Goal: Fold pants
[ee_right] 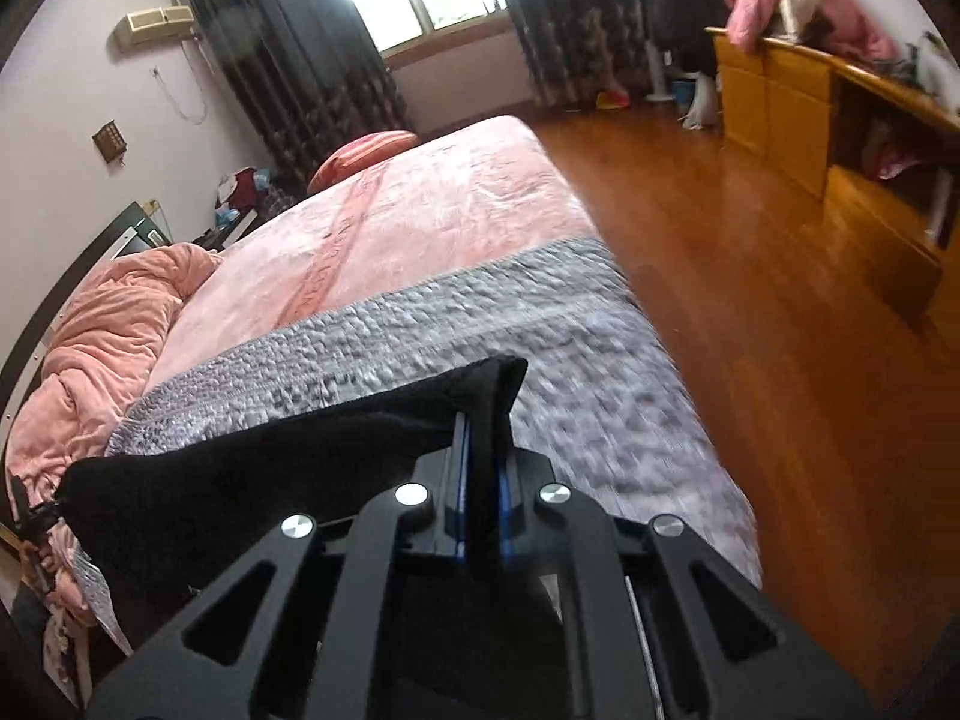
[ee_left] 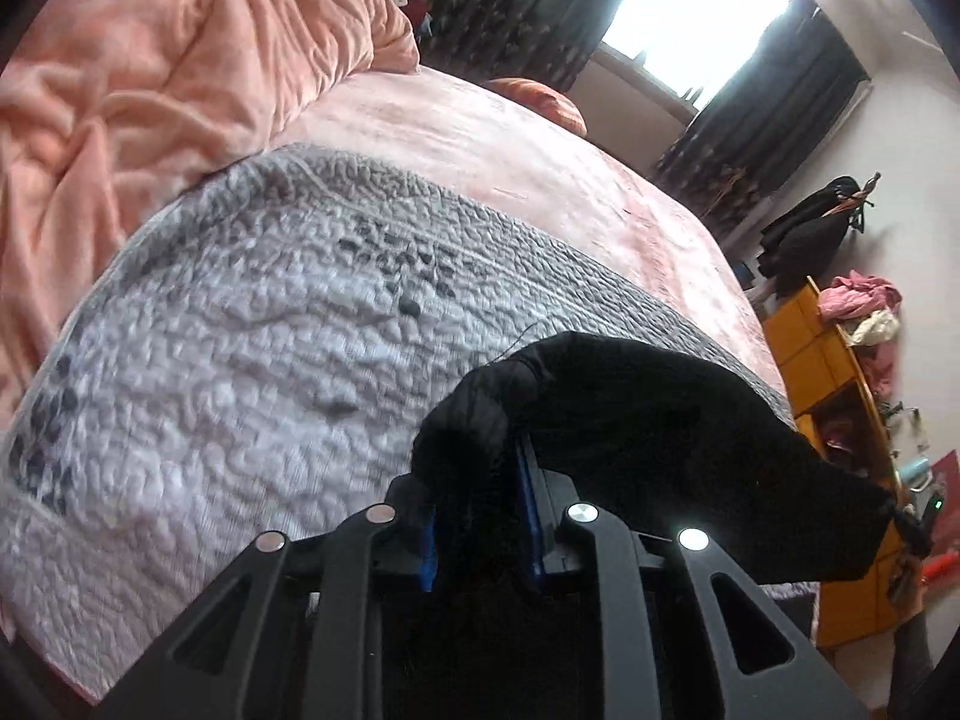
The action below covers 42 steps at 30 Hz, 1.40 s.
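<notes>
Black pants hang stretched above the grey quilt, each end pinched in the narrow jaws of the left gripper and right gripper, low centre of both frames.

left gripper clamped on black cloth, blue-padded fingers narrowly apart, tilted over to one side. right gripper likewise clamped on cloth, fingers nearly together, pointing forward and slightly down.
</notes>
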Available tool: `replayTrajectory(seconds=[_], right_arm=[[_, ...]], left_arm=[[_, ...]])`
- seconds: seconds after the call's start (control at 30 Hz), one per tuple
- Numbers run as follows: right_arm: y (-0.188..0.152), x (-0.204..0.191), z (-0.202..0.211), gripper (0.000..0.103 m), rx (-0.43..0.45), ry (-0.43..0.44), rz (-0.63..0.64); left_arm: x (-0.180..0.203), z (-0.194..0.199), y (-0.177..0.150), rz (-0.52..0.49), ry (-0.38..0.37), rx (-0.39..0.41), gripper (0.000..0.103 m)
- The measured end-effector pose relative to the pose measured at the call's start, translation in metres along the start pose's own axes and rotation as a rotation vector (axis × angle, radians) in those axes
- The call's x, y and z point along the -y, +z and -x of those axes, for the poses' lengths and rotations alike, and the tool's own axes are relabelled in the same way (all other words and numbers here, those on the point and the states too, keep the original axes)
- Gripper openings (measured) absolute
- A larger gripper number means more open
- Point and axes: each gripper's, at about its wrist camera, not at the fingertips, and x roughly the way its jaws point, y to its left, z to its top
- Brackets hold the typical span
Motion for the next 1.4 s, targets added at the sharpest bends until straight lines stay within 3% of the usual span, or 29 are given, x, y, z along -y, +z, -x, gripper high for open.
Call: replayTrajectory(seconds=[0.23, 0.43, 0.7, 0.87, 0.9, 1.03, 1.07, 1.1, 1.17, 1.27, 1.4], right_arm=[[-0.105, 0.010, 0.046, 0.007, 0.035, -0.060, -0.029], [-0.156, 0.003, 0.080, 0.009, 0.089, -0.099, -0.034], [-0.235, 0.017, 0.099, 0.011, 0.070, -0.129, -0.123], [-0.277, 0.016, 0.094, 0.018, 0.022, -0.137, -0.164], [-0.284, 0.015, 0.091, 0.020, 0.010, -0.145, -0.172], [-0.306, 0.021, 0.083, 0.050, -0.046, -0.194, -0.243], [-0.313, 0.025, 0.080, 0.051, -0.073, -0.205, -0.280], [-0.318, 0.029, 0.079, 0.053, -0.092, -0.210, -0.301], [-0.329, 0.038, 0.081, 0.055, -0.123, -0.213, -0.348], [-0.354, 0.054, 0.086, 0.056, -0.150, -0.176, -0.453], [-0.380, 0.068, 0.100, 0.057, -0.109, -0.057, -0.616]], left_arm=[[-0.033, 0.039, -0.067, 0.076, -0.035, -0.007, 0.022], [-0.061, 0.056, -0.114, 0.135, -0.050, -0.023, 0.023], [-0.086, 0.046, -0.177, 0.184, -0.046, -0.076, 0.026], [-0.084, 0.029, -0.209, 0.150, -0.010, -0.129, 0.028], [-0.086, 0.027, -0.214, 0.159, 0.005, -0.129, 0.032], [-0.098, 0.027, -0.227, 0.237, 0.026, -0.135, 0.043], [-0.100, 0.029, -0.229, 0.243, 0.027, -0.137, 0.047], [-0.101, 0.031, -0.234, 0.245, 0.068, -0.148, 0.074], [-0.105, 0.037, -0.241, 0.256, 0.189, -0.138, 0.090], [-0.117, 0.047, -0.256, 0.295, 0.204, -0.138, 0.090], [-0.121, 0.066, -0.271, 0.365, 0.157, -0.053, 0.091]])
